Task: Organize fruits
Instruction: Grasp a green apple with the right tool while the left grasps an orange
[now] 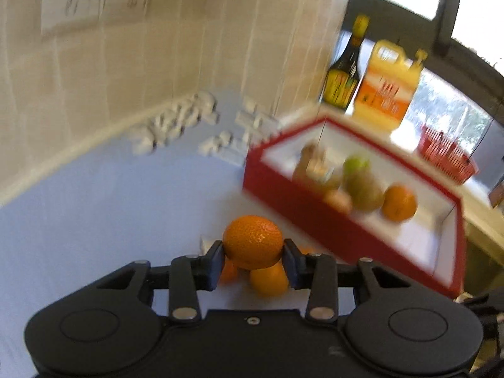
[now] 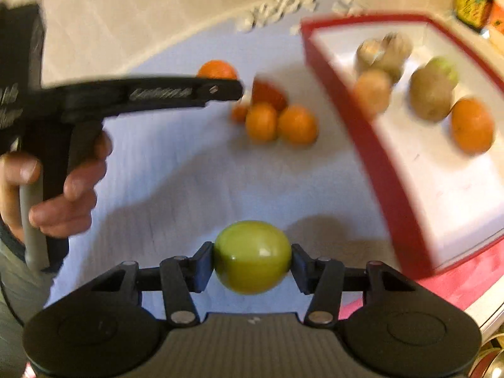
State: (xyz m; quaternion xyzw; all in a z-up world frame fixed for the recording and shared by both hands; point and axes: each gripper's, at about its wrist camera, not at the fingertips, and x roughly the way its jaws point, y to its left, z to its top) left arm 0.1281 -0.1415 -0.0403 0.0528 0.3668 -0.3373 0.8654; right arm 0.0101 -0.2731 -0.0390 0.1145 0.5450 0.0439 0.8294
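Note:
My left gripper is shut on an orange and holds it above the pale blue cloth, over other oranges. It also shows from the side in the right wrist view, with the orange at its tip. My right gripper is shut on a green apple above the cloth. A red box with a white inside lies to the right and holds brown fruits, a green one and an orange.
Loose oranges and a red fruit lie on the cloth left of the box. A dark bottle, a yellow jug and a red basket stand behind the box by a window. A tiled wall bounds the far side.

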